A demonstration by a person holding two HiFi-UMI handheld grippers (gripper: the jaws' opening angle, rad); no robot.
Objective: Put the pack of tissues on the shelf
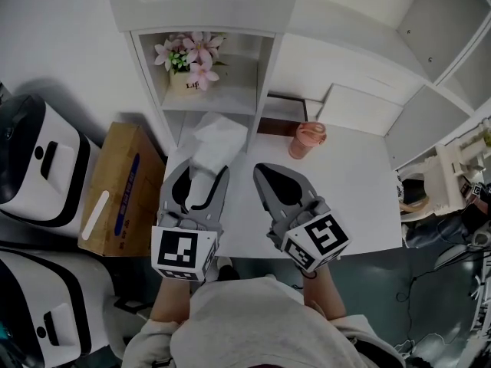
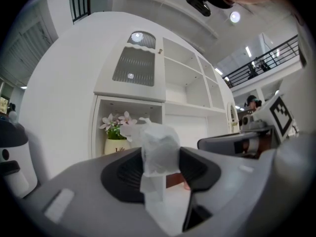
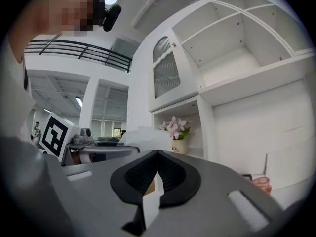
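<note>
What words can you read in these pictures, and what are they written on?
"Life": on the flower pot.
Print on the blue stripe of the cardboard box: too small to read.
No other words or numbers can be read.

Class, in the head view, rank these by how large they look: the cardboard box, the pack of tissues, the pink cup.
1. cardboard box
2. pack of tissues, partly hidden and raised nearer the camera
3. pink cup
</note>
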